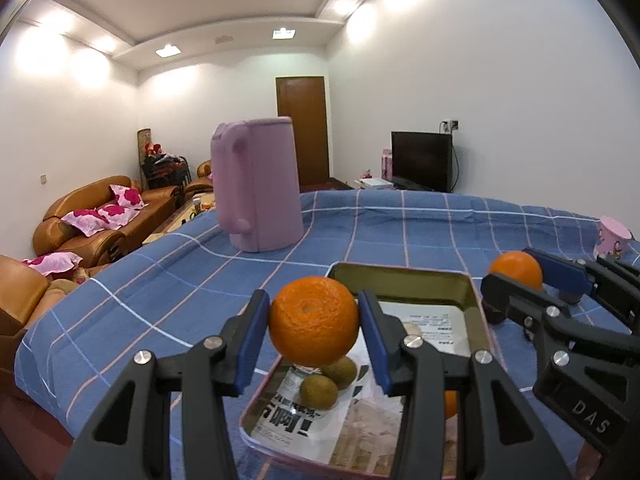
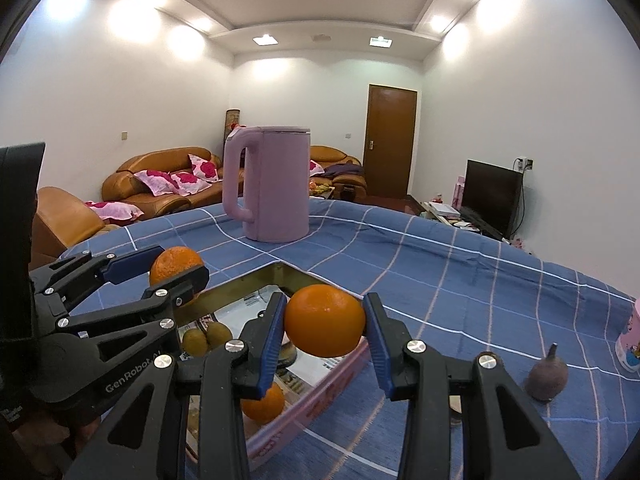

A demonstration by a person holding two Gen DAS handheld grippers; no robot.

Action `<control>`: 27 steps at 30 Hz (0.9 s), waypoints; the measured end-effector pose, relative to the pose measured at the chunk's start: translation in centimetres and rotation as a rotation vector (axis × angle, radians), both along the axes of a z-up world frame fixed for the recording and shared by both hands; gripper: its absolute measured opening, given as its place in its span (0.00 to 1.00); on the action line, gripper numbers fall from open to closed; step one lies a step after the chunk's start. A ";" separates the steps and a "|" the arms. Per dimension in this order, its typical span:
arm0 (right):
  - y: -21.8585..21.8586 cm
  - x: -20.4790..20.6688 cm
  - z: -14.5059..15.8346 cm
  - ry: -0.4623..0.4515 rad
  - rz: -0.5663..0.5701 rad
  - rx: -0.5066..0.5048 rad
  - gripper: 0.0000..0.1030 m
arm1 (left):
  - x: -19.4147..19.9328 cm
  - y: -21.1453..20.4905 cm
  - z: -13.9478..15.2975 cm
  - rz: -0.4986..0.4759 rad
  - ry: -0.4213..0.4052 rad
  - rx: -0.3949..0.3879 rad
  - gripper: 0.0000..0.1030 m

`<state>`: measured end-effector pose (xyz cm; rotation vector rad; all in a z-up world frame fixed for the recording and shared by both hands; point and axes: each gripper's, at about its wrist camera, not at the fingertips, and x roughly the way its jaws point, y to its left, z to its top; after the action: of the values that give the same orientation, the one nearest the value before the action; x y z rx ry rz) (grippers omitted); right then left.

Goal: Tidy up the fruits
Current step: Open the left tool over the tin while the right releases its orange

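Nearest in, left gripper (image 1: 314, 322) clamped on an orange (image 1: 313, 320), blue pads (image 1: 251, 342) pressing both sides, fruit held above the tin tray (image 1: 472, 292). Right gripper (image 2: 325, 322) likewise squeezing a second orange (image 2: 325, 320) over the tray's near rim. Down in the tray: two small brown-green fruits (image 1: 328, 382) touching each other on printed paper, plus a third orange (image 2: 264, 402) against the near wall. Off to the right on the blue checked cloth (image 2: 460, 280), a dull purple pear-shaped fruit (image 2: 547, 378), well apart from the tray. Farther back, lilac kettle (image 2: 272, 184) upright on the cloth. Beyond that, brown sofa (image 2: 160, 184), television (image 2: 494, 194), wooden door (image 2: 392, 140).
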<state>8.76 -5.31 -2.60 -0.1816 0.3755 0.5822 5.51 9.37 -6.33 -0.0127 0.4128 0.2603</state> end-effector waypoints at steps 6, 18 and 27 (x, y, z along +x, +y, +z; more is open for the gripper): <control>1.6 1.1 -0.9 0.051 0.027 -0.021 0.40 | 0.2 0.5 -0.4 0.005 0.019 0.003 0.46; 3.2 2.8 -2.8 0.169 0.066 -0.083 0.40 | 1.1 0.9 -1.6 0.005 0.088 0.004 0.47; 3.4 3.2 -3.2 0.226 0.090 -0.083 0.42 | 0.7 0.9 -1.5 0.000 0.090 -0.015 0.48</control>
<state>11.99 -1.91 -5.85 -0.2139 0.6132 0.6789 6.21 10.26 -7.81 -0.0161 0.5039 0.2587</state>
